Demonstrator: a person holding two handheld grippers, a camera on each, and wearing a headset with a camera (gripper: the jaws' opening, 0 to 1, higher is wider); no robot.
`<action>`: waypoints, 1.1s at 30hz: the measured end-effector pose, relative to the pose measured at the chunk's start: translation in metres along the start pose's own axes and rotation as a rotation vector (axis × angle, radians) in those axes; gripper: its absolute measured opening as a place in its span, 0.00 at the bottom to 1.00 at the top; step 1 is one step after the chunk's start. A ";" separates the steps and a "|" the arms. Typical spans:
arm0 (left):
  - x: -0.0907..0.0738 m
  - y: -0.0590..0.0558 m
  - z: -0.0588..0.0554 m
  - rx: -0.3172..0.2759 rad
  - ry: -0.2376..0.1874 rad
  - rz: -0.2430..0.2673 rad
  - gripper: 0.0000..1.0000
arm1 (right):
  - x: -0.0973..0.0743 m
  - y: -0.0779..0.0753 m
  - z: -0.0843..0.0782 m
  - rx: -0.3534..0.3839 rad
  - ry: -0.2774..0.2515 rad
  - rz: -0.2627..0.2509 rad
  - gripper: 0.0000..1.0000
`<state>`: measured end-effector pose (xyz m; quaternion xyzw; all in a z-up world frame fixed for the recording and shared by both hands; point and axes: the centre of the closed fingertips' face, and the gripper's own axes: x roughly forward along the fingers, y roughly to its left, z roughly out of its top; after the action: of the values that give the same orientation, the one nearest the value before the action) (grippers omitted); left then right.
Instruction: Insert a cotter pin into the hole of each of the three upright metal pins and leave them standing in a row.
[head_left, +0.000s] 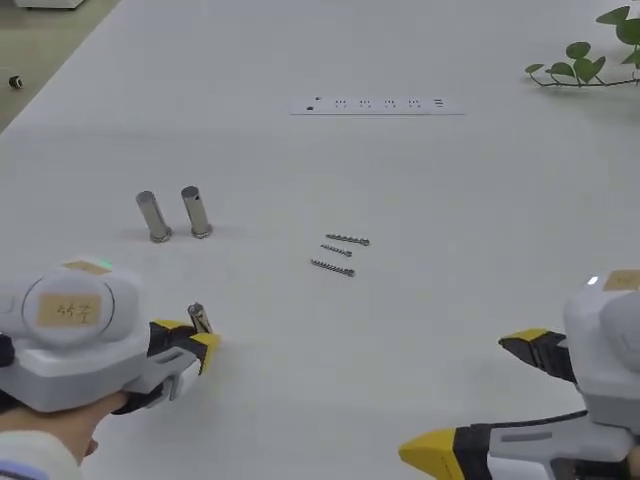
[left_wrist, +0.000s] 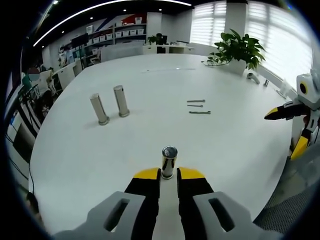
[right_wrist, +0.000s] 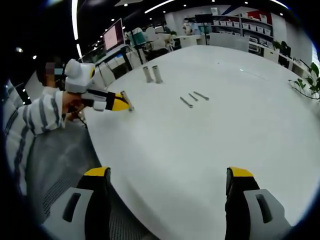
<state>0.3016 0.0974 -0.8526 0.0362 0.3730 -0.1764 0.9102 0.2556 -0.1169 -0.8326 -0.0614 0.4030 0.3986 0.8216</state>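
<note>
The left hand-held gripper (left_wrist: 169, 173) gripped a short upright silver metal pin (left_wrist: 169, 156), apparently low, near the edge of the white counter (head_left: 420, 180); the right hand-held gripper (right_wrist: 169, 175) gaped empty. A skewed release could topple it.

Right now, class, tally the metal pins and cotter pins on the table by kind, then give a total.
3 metal pins
3 cotter pins
Total: 6
</note>
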 end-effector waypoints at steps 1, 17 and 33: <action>0.000 -0.001 -0.001 0.000 0.003 -0.002 0.11 | 0.000 0.000 0.000 0.003 0.000 0.003 0.97; -0.007 -0.002 -0.004 0.017 0.011 -0.041 0.21 | 0.000 0.000 0.002 -0.009 0.003 0.001 0.97; -0.027 -0.007 0.013 -0.044 -0.111 -0.171 0.59 | -0.002 0.000 0.005 -0.023 0.020 -0.007 0.97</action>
<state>0.2902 0.0958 -0.8238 -0.0253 0.3275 -0.2468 0.9117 0.2583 -0.1158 -0.8279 -0.0764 0.4062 0.3998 0.8181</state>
